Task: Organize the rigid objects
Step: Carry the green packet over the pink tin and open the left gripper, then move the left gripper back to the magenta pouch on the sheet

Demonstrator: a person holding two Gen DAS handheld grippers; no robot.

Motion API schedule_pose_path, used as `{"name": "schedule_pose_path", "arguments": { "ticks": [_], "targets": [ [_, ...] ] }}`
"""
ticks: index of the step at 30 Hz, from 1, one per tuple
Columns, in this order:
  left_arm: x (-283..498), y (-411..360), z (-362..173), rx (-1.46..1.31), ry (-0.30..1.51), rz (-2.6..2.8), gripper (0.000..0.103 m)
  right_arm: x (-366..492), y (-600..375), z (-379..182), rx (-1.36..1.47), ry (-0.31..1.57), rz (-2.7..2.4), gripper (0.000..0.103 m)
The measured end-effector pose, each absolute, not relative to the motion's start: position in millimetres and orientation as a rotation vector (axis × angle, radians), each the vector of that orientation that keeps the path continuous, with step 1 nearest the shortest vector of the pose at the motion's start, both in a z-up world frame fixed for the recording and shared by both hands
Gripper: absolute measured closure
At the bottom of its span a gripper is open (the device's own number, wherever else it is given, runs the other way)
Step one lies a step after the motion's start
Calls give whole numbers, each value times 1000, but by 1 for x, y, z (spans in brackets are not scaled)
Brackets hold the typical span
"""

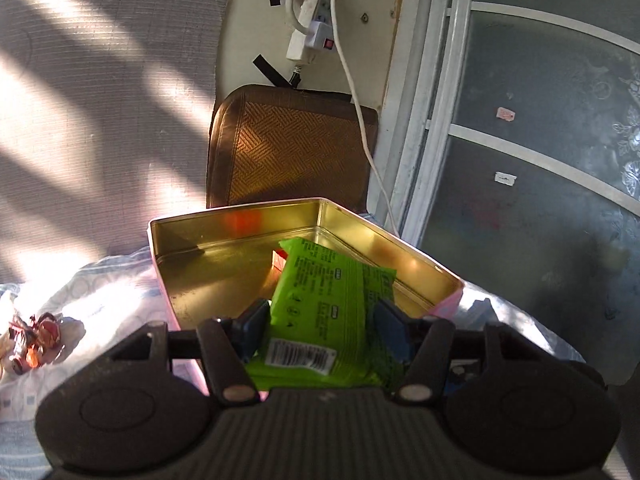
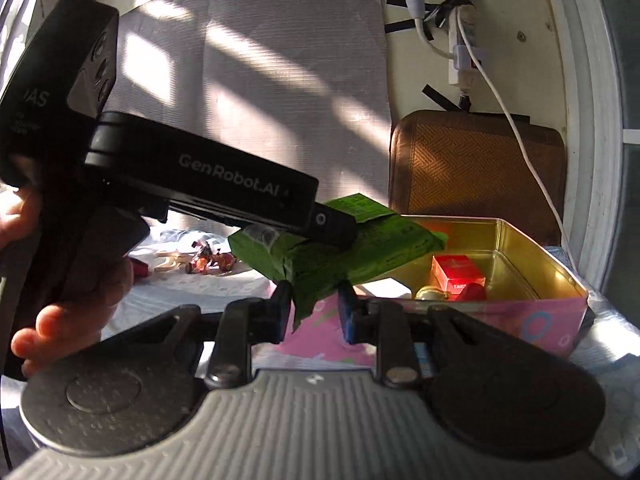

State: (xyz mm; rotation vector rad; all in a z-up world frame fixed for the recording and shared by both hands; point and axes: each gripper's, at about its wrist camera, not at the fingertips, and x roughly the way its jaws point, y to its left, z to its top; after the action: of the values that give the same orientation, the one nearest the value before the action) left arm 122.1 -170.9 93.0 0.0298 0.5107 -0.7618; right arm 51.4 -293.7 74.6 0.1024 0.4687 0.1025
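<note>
Packet (image 1: 320,300) green, pinched by both sets of fingers | left gripper (image 1: 318,322) clamps its sides, right gripper (image 2: 314,306) nips a corner | hangs over tin (image 2: 536,256) | red box (image 2: 456,274) inside | candies (image 2: 208,262) on bedsheet

Red box (image 1: 279,261) mostly hidden behind green packet (image 1: 320,308); packet print too blurred to read.

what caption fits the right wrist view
Both tools grip one green plastic packet beside the open gold-lined pink tin holding a red box.
</note>
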Motion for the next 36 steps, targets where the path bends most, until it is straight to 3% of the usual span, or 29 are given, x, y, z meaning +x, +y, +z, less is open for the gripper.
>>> {"name": "schedule_pose_path", "arguments": {
  "ticks": [4,6,8,12,17,31,36],
  "targets": [
    [166,-203,82,80,553,-699,44,89,-309,61,177,538,71,75],
    [186,-219,74,124,565,-648,26,112,-314,51,203,570,42,75],
    [201,-229,65,144,583,-564,18,134,-311,40,179,572,-24,74],
    [208,-226,55,81,607,-529,15,142,-311,21,177,532,-107,58],
    [181,-223,51,131,542,-511,13,116,-306,30,148,450,-90,49],
    [87,-126,65,45,451,-569,8,44,-259,53,210,410,-45,45],
    [81,-58,39,10,532,-452,7,43,-221,45,165,527,114,45]
  ]
}}
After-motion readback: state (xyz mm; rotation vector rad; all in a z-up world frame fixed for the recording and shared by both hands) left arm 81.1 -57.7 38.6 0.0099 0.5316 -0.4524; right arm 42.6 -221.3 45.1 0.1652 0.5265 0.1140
